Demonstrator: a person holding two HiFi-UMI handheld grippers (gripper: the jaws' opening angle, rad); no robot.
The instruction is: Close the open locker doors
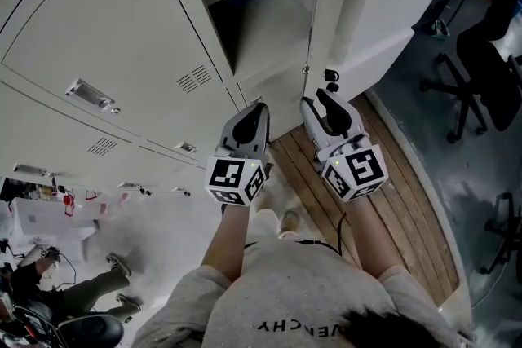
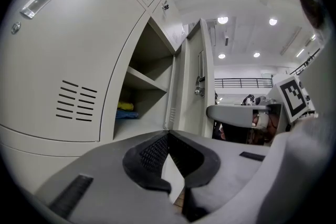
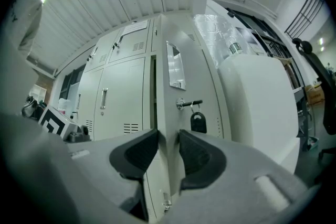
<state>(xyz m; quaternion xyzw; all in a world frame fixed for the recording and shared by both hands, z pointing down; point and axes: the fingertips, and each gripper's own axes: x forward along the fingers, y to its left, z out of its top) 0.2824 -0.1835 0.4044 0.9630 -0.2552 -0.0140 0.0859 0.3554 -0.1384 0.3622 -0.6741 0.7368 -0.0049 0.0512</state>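
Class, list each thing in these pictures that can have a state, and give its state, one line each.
locker door: open
neighbouring locker door: closed
key: inserted in the open door, tag hanging
left gripper: shut, empty
right gripper: open, door's edge between its jaws

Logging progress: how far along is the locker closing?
Done: neighbouring doors look shut. In hand: right gripper has open jaws straddling the edge of the open door; left gripper shut, empty. Remaining: that door stands open, shelf exposed; it needs swinging closed.
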